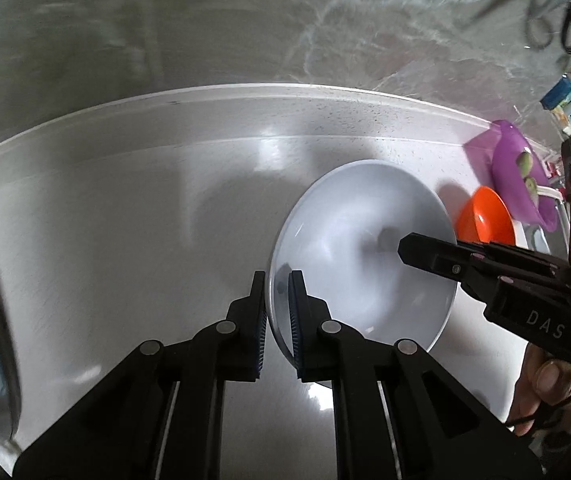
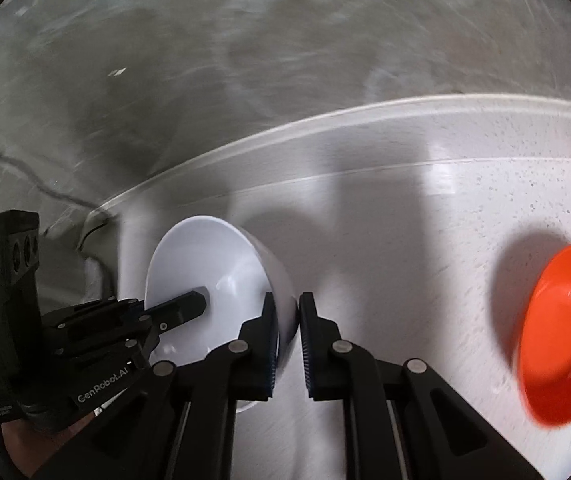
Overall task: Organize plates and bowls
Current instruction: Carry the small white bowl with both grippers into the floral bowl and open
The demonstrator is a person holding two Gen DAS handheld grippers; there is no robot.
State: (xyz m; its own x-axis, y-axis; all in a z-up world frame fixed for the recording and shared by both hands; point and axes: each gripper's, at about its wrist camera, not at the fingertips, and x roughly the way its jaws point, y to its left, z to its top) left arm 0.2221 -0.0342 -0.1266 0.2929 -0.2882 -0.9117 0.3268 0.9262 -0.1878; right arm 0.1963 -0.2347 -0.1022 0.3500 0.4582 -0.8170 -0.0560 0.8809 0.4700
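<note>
A white bowl [image 1: 349, 240] is held above the white table [image 1: 125, 208], gripped from both sides. My left gripper [image 1: 279, 284] is shut on its left rim. My right gripper [image 2: 285, 312] is shut on its right rim, one finger inside the bowl and one outside. The bowl also shows in the right wrist view [image 2: 205, 264]. An orange bowl [image 1: 485, 216] sits on the table to the right, also in the right wrist view [image 2: 561, 332]. A purple bowl [image 1: 517, 164] stands tilted behind it.
The table's far edge [image 1: 245, 90] runs across the view, with marbled floor beyond. A white dish rack [image 1: 541, 200] holds the purple bowl at the right. Bottles and clutter [image 1: 569, 96] sit at the far right.
</note>
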